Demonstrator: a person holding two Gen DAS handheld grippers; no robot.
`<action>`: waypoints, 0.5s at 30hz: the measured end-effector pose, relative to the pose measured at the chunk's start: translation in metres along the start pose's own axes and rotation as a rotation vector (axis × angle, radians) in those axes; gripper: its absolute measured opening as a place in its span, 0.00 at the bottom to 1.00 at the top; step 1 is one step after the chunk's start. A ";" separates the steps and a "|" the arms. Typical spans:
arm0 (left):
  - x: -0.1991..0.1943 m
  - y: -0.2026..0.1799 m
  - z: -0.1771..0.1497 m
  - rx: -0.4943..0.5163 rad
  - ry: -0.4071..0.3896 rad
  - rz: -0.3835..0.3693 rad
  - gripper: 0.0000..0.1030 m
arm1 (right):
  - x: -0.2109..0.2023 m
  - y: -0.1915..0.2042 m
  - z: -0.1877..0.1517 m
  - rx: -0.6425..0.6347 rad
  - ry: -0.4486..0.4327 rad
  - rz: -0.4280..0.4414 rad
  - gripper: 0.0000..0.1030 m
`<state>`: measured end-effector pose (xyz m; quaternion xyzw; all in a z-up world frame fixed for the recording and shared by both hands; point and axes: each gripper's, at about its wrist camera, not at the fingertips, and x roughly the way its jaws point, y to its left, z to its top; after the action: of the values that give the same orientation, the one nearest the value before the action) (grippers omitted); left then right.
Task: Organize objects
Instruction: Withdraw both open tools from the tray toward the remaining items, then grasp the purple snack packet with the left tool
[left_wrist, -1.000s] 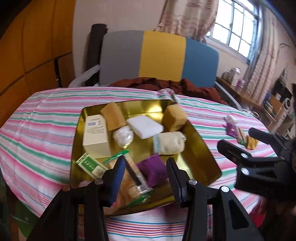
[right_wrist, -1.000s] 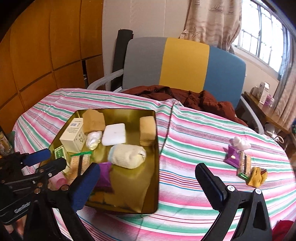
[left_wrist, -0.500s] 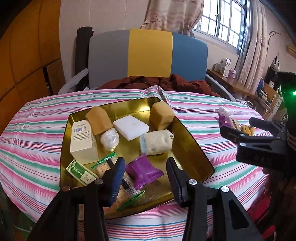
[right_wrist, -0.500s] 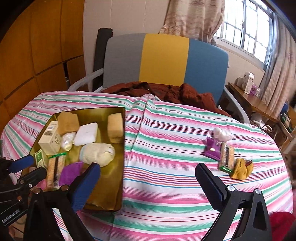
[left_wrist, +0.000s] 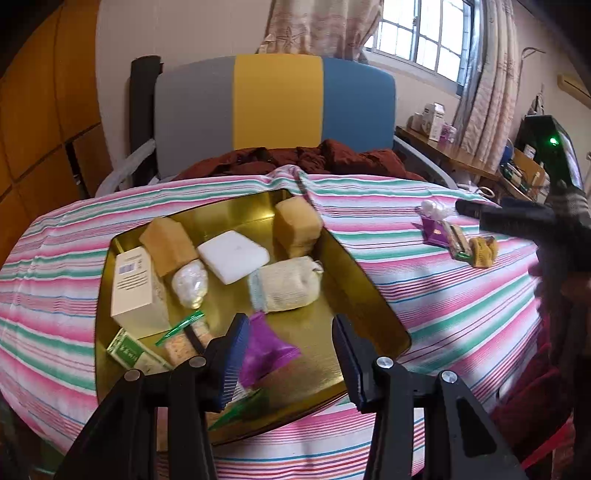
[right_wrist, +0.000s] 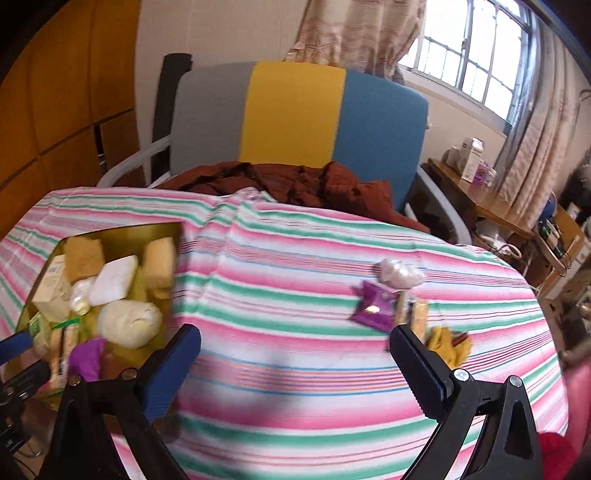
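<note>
A gold tray (left_wrist: 369, 295) on the striped tablecloth (left_wrist: 424, 295) holds boxes, sponges and a purple packet (left_wrist: 266, 347). Only the right wrist view shows clearly the loose cluster at the table's far right (purple wrapper (right_wrist: 375, 304), yellow item (right_wrist: 447, 345)). The left gripper (left_wrist: 288, 354) hovers partly spread over the tray, gripping nothing; the right gripper (right_wrist: 295, 354) stands wide, empty.
</note>
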<state>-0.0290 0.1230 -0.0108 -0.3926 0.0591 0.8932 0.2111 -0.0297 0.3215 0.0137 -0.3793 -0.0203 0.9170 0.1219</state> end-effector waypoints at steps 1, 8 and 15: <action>0.000 -0.002 0.002 0.007 -0.001 -0.010 0.45 | 0.002 -0.010 0.003 0.008 -0.003 -0.018 1.00; 0.008 -0.027 0.018 0.061 0.001 -0.064 0.45 | 0.021 -0.122 0.003 0.263 -0.030 -0.202 1.00; 0.029 -0.072 0.039 0.119 0.028 -0.125 0.45 | 0.026 -0.235 -0.049 0.773 -0.027 -0.247 1.00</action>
<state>-0.0425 0.2084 -0.0008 -0.3946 0.0903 0.8677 0.2884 0.0354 0.5525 -0.0085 -0.2880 0.2789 0.8405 0.3645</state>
